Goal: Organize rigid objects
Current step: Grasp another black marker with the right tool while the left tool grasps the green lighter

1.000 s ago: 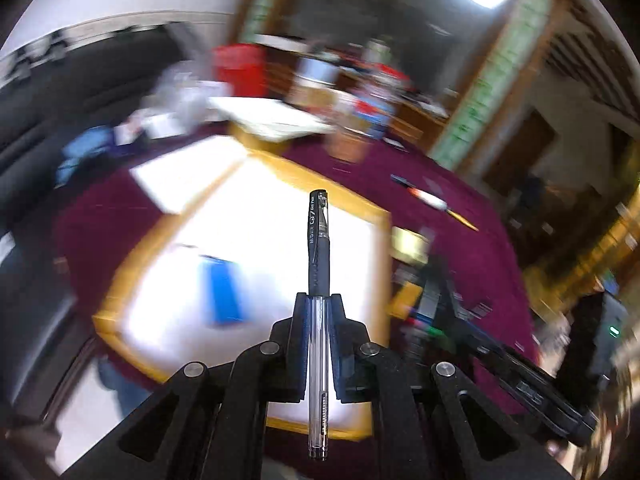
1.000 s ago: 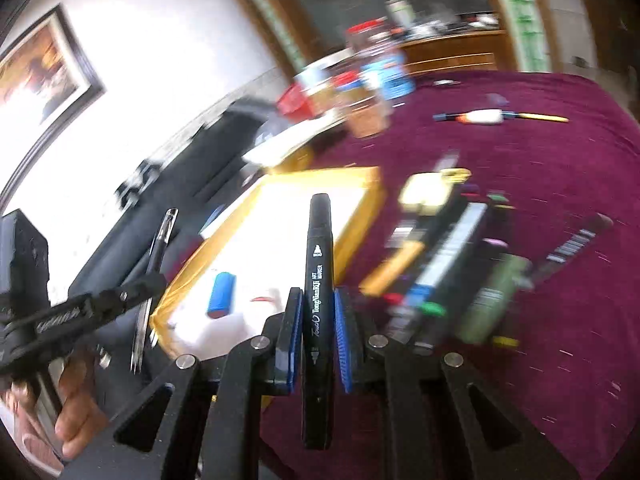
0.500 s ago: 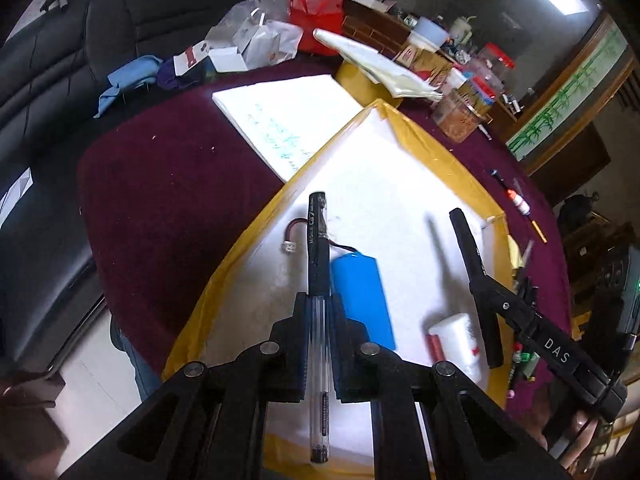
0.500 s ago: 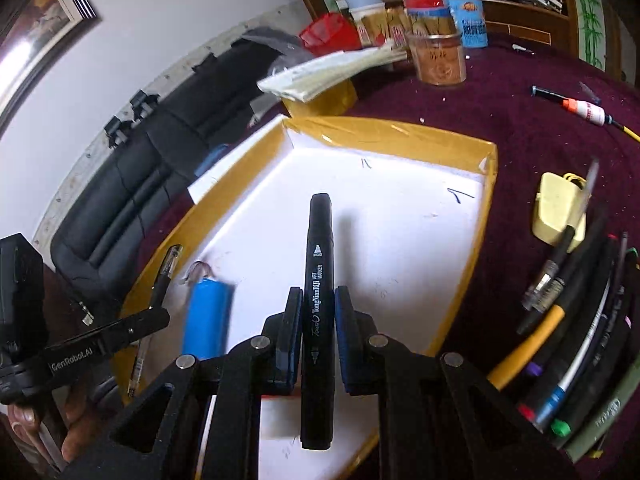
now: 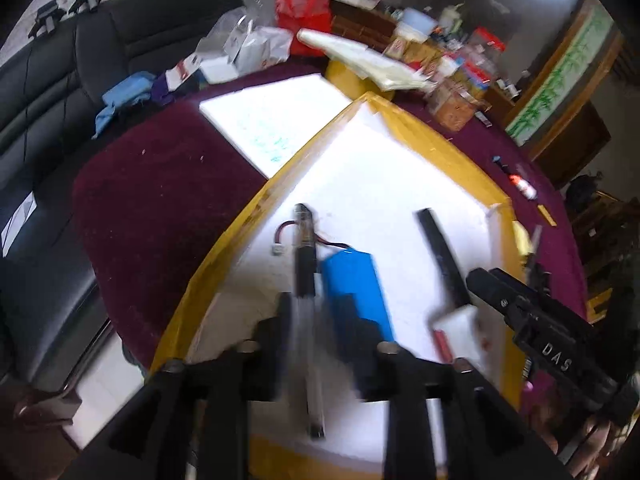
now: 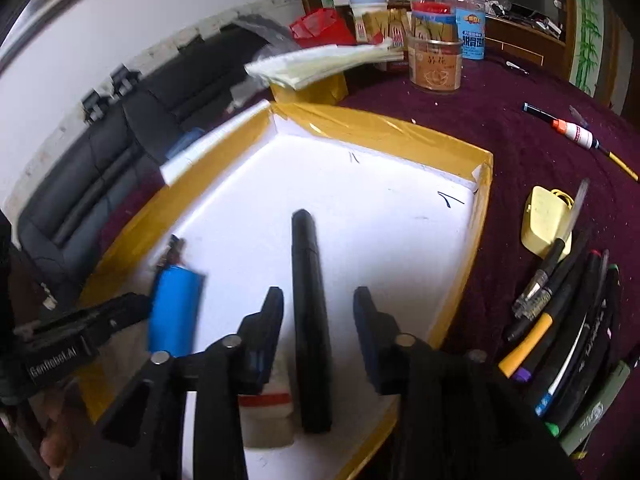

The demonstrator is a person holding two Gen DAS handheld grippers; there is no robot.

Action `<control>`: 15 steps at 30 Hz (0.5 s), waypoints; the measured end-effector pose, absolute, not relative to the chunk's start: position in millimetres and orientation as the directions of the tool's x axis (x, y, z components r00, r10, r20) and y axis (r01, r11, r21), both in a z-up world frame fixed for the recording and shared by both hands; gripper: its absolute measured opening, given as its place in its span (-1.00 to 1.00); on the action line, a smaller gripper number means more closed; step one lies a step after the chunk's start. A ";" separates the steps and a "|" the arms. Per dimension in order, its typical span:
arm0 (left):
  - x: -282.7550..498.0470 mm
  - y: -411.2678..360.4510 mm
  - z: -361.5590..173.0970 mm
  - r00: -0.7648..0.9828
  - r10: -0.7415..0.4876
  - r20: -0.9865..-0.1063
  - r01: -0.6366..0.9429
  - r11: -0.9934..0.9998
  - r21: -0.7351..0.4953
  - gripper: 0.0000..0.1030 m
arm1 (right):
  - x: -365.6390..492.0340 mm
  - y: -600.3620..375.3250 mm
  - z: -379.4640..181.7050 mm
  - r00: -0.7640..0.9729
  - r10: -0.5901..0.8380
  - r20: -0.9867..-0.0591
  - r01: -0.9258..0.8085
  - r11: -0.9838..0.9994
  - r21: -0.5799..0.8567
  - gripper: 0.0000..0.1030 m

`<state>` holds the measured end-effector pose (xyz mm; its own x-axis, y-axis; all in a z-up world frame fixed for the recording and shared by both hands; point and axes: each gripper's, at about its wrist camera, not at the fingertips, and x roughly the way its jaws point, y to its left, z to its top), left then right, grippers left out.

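While both pairs of jaws have just been opening, each stands apart with its pen loose between the pads: the left gripper (image 5: 318, 312) over a clear-barrelled black-capped gel pen (image 5: 305, 276), the right gripper (image 6: 318, 312) over a thick black marker (image 6: 310, 320), both pens lying in the white foam tray with yellow taped rim (image 6: 482, 184). Both look light, stiff and smooth, so I judge they roll easily on the flat foam and are best pinched at mid-barrel, across the long axis. Just beside the gel pen lies a blue cylindrical battery pack (image 5: 356, 292) with thin red and black leads, which could snag. Near the marker sits a small white bottle with a red band (image 6: 266, 408). Right of the tray, on the maroon cloth surface (image 6: 520, 140), a heap of assorted pens and markers (image 6: 568, 332) waits, near a pale yellow case (image 6: 546, 216).
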<state>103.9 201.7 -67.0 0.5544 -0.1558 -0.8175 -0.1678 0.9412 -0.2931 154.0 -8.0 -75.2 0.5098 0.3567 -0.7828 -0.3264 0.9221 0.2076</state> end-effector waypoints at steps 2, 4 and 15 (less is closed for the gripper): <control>87.5 195.1 -53.9 0.612 -0.105 -0.784 -0.180 0.946 -0.268 0.17 | 142.4 -18.9 -61.5 0.537 0.408 -0.738 -0.335 0.906 0.257 -0.15; 73.2 179.1 -43.5 0.639 -0.106 -0.762 -0.149 0.955 -0.257 0.18 | 126.6 -34.9 -48.2 0.569 0.459 -0.683 -0.343 0.887 0.310 -0.10; 46.1 48.9 -18.0 0.644 -0.367 -0.672 0.203 0.928 -0.312 0.30 | 33.4 -162.5 -40.9 0.694 0.401 -0.598 -0.214 0.908 0.361 0.00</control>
